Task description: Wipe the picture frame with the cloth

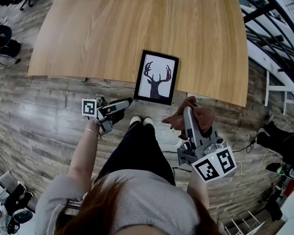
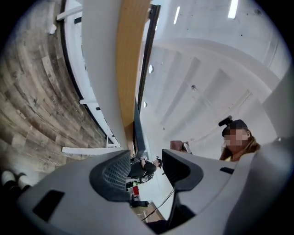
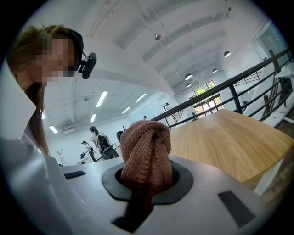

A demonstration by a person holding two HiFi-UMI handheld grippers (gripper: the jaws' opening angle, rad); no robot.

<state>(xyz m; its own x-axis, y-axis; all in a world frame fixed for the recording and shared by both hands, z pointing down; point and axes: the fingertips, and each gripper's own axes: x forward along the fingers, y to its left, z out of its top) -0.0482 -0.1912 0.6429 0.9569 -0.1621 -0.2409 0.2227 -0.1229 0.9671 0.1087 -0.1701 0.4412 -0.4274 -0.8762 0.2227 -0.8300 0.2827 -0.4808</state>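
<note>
A black-framed picture of a deer silhouette (image 1: 156, 77) lies flat at the near edge of the light wooden counter (image 1: 92, 35). The right gripper (image 3: 147, 182), its jaws clamped on a bunched rust-brown terry cloth (image 3: 146, 147), hovers near the frame but off the counter. The left gripper (image 2: 146, 170) hangs on the other side, jaws apart and empty. The wiping appears not yet begun.

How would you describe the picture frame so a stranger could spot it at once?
Look at the big light wooden table. At its near edge, close to the person, sits the picture frame. Its black rim and dark antlered deer silhouette on white set it apart from the bare wood around it.
</note>
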